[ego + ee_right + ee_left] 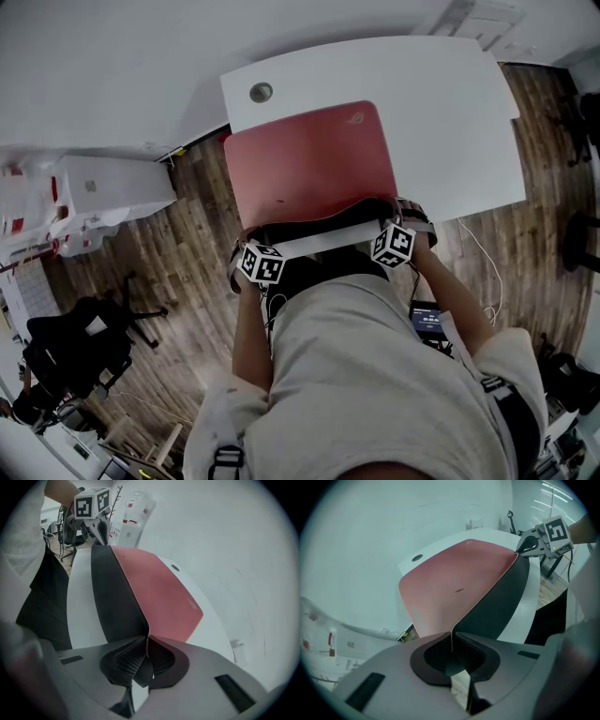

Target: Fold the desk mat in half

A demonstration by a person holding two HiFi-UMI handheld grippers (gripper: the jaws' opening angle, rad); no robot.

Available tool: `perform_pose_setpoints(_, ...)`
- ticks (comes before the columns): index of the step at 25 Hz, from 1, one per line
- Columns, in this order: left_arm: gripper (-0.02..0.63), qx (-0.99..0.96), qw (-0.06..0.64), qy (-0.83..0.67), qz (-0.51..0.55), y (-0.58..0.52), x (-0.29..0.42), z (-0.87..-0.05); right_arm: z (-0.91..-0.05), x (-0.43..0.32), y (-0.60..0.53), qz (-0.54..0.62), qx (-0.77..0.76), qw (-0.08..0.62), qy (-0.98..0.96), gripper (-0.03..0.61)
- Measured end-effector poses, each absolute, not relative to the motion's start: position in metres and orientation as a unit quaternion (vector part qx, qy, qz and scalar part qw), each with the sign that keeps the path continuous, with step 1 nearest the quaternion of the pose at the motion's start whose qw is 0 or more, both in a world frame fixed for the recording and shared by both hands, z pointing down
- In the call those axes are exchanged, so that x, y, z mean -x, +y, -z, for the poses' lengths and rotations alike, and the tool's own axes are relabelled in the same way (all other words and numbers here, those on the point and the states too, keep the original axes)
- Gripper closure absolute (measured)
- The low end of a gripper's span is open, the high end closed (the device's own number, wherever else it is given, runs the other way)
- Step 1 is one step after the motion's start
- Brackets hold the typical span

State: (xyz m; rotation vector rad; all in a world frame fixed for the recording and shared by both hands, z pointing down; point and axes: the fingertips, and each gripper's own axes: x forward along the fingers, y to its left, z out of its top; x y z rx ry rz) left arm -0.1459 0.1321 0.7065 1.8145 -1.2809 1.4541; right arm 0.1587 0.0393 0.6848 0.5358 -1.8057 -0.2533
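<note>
"Two grippers are on the mat. What are they doing?" asks the first one.

"The left gripper (452,644) has its jaws pressed on one near corner of the desk mat (309,164)," says the second. "The thin edge of the mat sits right between the dark pads. The right gripper (146,646) pinches the other near corner the same way."

"Where is the mat?"

"It is on the white desk (469,103), close to the desk's left end. The far part lies flat, red side up. The near edge is lifted off the desk, so its black underside shows."

"Is the near edge straight?"

"No. It sags a bit between the two corners. Under it you can see a strip of bare white desk."

"Is there anything on the red side?"

"A small logo (354,118) is near the far right corner. There is a tiny dark mark (459,590) in the middle too."

"What else is there?"

"A round hole (261,92) is in the desk past the far left corner of the mat. The floor (187,244) is made of wood. The person in a light shirt (375,375) stands right at the near side of the desk. A black chair (75,347) stands well apart, off to the left."
</note>
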Motion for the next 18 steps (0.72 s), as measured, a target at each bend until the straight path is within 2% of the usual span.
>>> perform_pose_setpoints(7,0.575,-0.691,0.261,-0.439,-0.511,0.1330,0.1444,-0.7083,-0.6881,-0.1584,0.0411,0.110,-0.228,0.605,-0.755,0.528)
perform_pose_setpoints(18,0.575,-0.736,0.247,-0.408,-0.480,0.1298,0.1418,-0.7060,-0.6899,-0.1592,0.0379,0.111,-0.261,0.634,-0.719,0.529)
